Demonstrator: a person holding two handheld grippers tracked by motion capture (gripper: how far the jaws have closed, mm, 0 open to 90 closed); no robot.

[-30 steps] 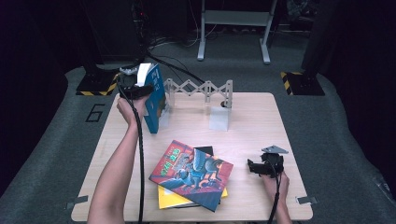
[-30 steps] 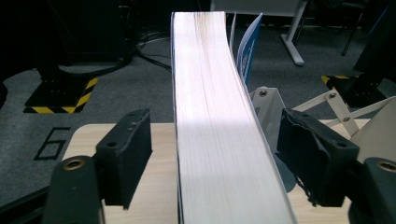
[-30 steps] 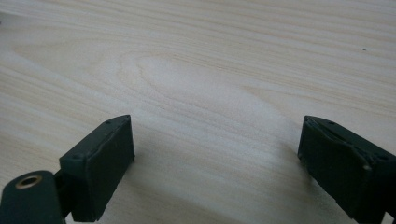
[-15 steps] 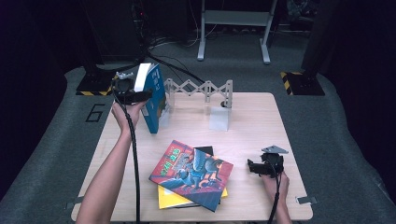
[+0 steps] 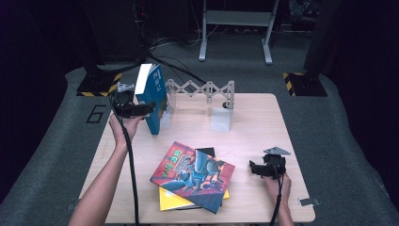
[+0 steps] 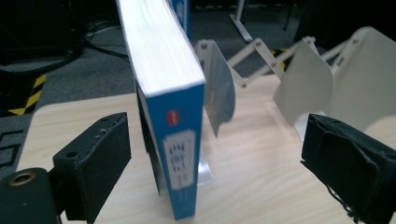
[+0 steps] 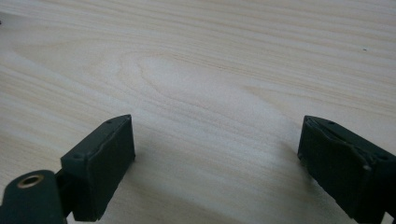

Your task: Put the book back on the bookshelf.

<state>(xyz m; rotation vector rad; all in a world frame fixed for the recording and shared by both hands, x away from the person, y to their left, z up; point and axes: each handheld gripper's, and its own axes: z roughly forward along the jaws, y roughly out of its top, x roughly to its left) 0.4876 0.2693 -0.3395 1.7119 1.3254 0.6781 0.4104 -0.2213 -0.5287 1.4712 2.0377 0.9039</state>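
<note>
A thick blue book [image 5: 153,96] stands upright at the table's far left, tilted against a white bookend plate [image 6: 219,88]. My left gripper [image 5: 140,109] is at its left side, level with the book's middle. In the left gripper view the blue book [image 6: 175,126] stands between the wide-apart jaws of the left gripper [image 6: 217,137], close to the left jaw and touching neither. My right gripper [image 5: 255,168] rests open near the front right of the table. The right gripper [image 7: 215,140] has nothing but bare wood between its jaws.
A white accordion book rack [image 5: 202,88] runs along the back, with another end plate [image 5: 221,120] standing mid-table. A stack of books lies at the front centre: a colourful one [image 5: 195,174] on top, then a yellow one [image 5: 171,201] and a black one [image 5: 206,151].
My left hand and gripper have dropped from the book's top edge to about mid-height, drawing toward the person. The blue book stays standing. The right gripper has not moved.
</note>
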